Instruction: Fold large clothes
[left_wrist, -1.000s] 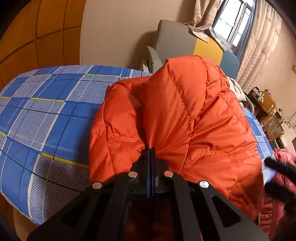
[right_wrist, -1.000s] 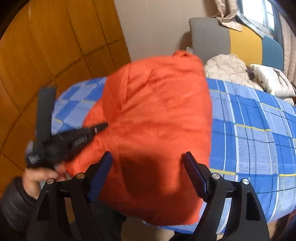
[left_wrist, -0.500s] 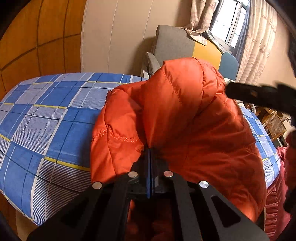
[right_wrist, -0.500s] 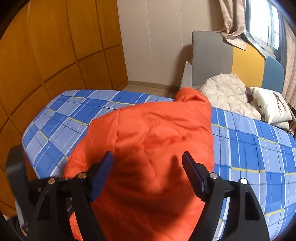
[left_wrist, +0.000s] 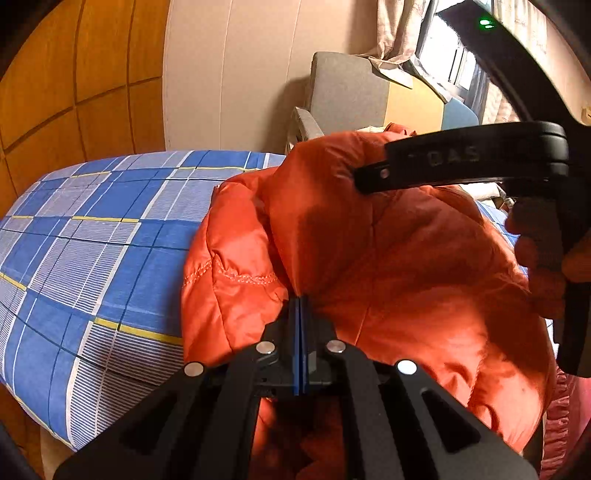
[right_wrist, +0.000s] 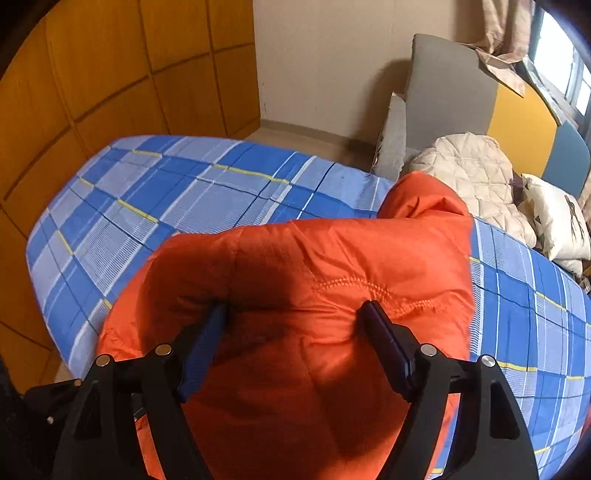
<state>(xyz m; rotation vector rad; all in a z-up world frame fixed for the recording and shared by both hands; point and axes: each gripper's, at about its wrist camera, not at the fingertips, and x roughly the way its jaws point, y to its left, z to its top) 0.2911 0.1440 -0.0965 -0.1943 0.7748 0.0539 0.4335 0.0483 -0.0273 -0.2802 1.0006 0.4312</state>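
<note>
The orange puffer jacket (left_wrist: 388, 258) lies bunched on the blue plaid bed sheet (left_wrist: 92, 229), at the sheet's near edge. The left gripper (left_wrist: 300, 306) has its jaws fully closed, pinching a fold of the jacket, probably to anchor that edge for folding. The right gripper (right_wrist: 295, 314) stands wide over the jacket's quilted top, pads pressed into the padding but not clamping it. The jacket's long axis seems to run from the sheet's near edge toward the cream quilt (right_wrist: 469, 177), hood-like end farthest away.
</note>
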